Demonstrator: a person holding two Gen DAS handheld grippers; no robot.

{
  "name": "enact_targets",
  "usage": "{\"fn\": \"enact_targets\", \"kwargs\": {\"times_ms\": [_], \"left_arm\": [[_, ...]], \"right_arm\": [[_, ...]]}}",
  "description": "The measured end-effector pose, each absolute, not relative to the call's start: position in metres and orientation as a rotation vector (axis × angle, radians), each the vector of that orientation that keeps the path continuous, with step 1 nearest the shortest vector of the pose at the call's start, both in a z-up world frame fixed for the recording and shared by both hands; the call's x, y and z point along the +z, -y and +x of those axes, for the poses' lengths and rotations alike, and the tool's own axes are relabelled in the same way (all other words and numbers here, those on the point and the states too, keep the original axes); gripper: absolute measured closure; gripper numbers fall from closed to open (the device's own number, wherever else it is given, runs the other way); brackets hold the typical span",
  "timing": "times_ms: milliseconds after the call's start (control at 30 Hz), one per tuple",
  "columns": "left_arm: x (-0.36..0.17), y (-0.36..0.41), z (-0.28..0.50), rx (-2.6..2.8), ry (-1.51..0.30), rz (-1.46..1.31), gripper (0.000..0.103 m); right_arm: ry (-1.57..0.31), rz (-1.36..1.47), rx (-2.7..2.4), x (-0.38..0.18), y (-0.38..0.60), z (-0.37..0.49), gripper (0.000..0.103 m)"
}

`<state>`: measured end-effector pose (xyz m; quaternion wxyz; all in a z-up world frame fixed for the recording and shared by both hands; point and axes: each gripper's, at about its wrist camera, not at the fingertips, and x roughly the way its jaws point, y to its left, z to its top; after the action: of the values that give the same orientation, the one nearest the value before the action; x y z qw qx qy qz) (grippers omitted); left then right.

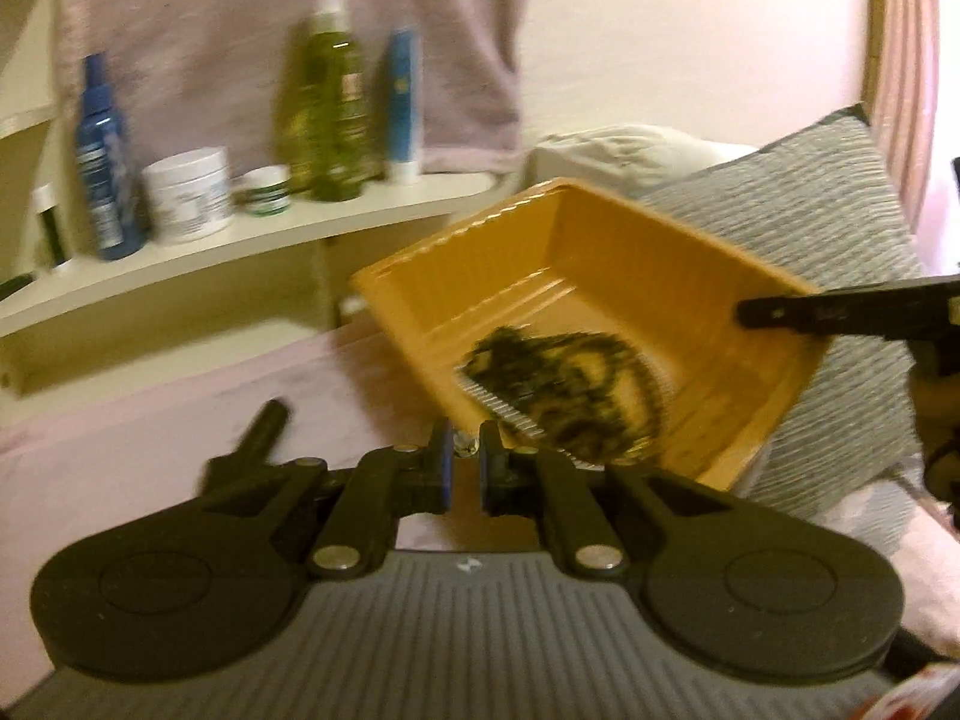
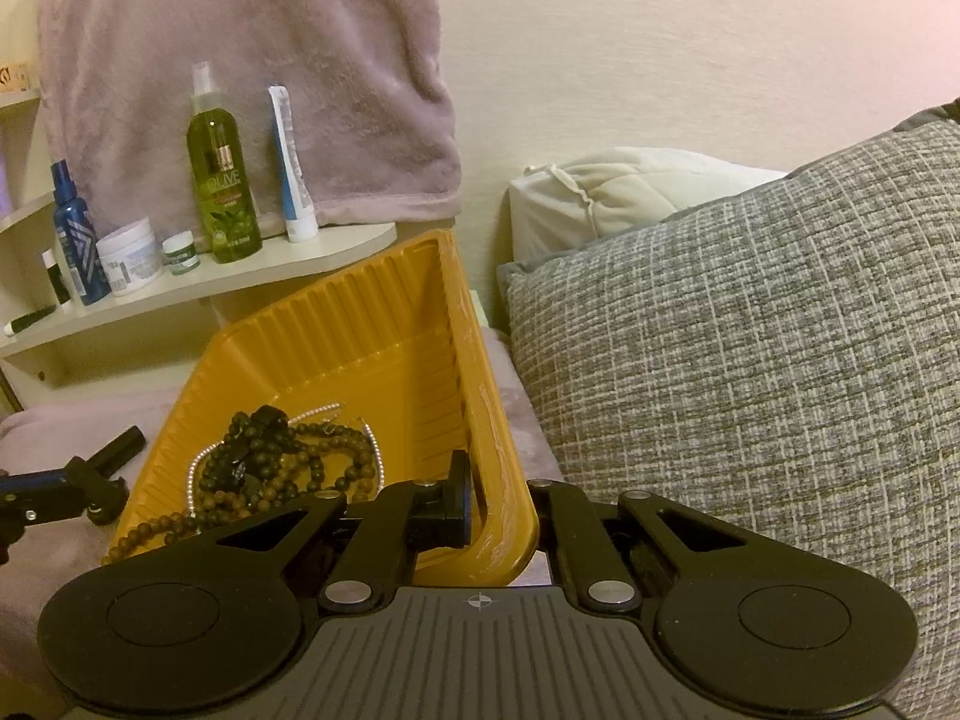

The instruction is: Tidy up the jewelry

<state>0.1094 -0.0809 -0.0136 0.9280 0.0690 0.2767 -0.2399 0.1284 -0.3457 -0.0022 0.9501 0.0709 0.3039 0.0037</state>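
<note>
On the far left a curved white shelf [image 2: 336,252] carries toiletries: a blue bottle [image 2: 72,240], a white jar [image 2: 129,258], a tall green olive-oil spray bottle [image 2: 223,180] and a blue-and-white tube [image 2: 291,168], with a mauve towel [image 2: 240,60] hanging behind them. Below, over the pink bedcover [image 1: 120,420], the left gripper [image 1: 465,468] has its jaws drawn nearly together on something small and pale — the blur hides what. Just right of it sits the orange tray [image 2: 336,324], tipped up, its long axis running from the near edge away toward the shelf and its open side facing left. In its low end lies the jewelry [image 2: 276,462] — dark and brown bead strands tangled with a thin pearl chain, one brown strand trailing over the lower rim. The right gripper [image 2: 480,510] is clamped on the tray's near right wall, one finger inside, one outside. Furthest right, a grey woven cushion [image 2: 750,360] leans against a cream pillow [image 2: 630,186]
</note>
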Motion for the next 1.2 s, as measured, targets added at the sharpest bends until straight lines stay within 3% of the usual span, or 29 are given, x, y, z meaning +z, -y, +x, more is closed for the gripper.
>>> {"fn": "enact_targets", "kwargs": {"times_ms": [433, 500, 533, 967, 1067, 1200], "left_arm": [[-0.016, 0.128, 0.102, -0.605, -0.555, 0.229, 0.094], [-0.018, 0.13, 0.101, -0.61, -0.555, 0.252, 0.071], [-0.018, 0.129, 0.099, -0.61, -0.548, 0.252, 0.069], [-0.019, 0.063, 0.104, -0.402, -0.531, 0.172, 0.069], [-0.025, 0.041, 0.113, -0.306, -0.543, 0.181, 0.059], [-0.033, 0.018, 0.125, -0.231, -0.563, 0.167, 0.03]], "right_arm": [[-0.617, 0.151, 0.007, -0.001, 0.345, 0.128, 0.097], [-0.618, 0.152, 0.007, -0.001, 0.345, 0.128, 0.097], [-0.617, 0.152, 0.007, -0.001, 0.345, 0.128, 0.097], [-0.616, 0.151, 0.006, -0.002, 0.345, 0.128, 0.097], [-0.616, 0.149, 0.006, -0.003, 0.345, 0.129, 0.097], [-0.617, 0.144, 0.006, -0.004, 0.345, 0.129, 0.097]]}}
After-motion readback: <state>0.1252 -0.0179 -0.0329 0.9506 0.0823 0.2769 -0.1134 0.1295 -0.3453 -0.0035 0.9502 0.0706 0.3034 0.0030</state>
